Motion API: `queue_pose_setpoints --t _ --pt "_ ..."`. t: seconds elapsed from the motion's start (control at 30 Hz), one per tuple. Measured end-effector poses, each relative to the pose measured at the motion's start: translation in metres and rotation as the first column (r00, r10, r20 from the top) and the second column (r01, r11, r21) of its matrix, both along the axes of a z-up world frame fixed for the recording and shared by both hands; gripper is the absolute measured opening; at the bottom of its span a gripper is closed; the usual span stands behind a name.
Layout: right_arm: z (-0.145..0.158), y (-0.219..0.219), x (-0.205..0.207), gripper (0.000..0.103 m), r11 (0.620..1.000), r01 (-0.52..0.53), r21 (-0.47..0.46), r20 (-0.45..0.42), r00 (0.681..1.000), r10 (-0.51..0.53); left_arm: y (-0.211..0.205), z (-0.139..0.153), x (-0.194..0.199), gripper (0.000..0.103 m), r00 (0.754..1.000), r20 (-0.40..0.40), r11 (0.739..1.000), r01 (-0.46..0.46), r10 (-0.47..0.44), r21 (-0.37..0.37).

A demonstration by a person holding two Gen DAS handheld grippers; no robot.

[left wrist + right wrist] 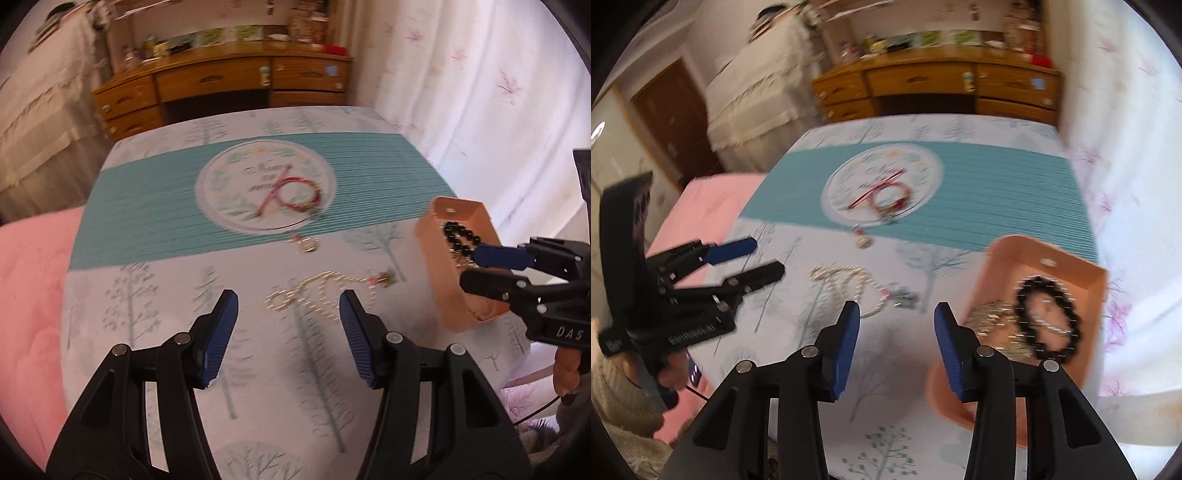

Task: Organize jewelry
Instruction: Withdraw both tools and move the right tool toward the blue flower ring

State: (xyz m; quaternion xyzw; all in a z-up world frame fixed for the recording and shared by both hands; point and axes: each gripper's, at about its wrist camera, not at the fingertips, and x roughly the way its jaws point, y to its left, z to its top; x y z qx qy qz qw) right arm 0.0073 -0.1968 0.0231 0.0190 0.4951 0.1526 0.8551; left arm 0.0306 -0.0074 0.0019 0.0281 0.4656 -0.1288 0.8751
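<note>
Both grippers empty, pearls next!
Left gripper (288,314) gapes over the white pearl necklace (321,295); right gripper (897,325) is parted, the peach plastic tray (1086,273) at its three o'clock. Loose loops may slip or snag.

Bed w/ tree-print cover (155,369): pearl necklace (325,291), red bracelet (295,194), peach tray (1082,273).
</note>
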Motion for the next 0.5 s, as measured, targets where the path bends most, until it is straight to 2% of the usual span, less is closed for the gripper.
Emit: queue_pose_setpoints --t 0.07,0.2,0.33,0.5 --pt "-0.007 0.013 0.002 0.043 1.0 -0.023 -0.011 -0.01 1.0 0.023 0.016 -0.001 -0.005 0.054 0.999 -0.002 0.999 -0.04 0.04 0.005" --pt "-0.028 0.029 0.012 0.043 0.998 -0.035 -0.052 -0.043 0.999 0.033 0.033 -0.004 -0.013 0.054 0.998 -0.011 0.998 -0.061 0.061 -0.007" --pt "-0.048 0.027 0.029 0.043 0.996 -0.017 -0.092 -0.061 0.998 0.012 0.037 -0.01 -0.015 0.054 0.998 -0.015 0.999 -0.054 0.054 -0.007" --pt "-0.07 0.02 0.051 0.043 0.996 0.008 -0.094 -0.1 0.995 -0.017 0.033 -0.02 -0.014 0.054 0.999 -0.029 0.999 -0.038 0.037 -0.023"
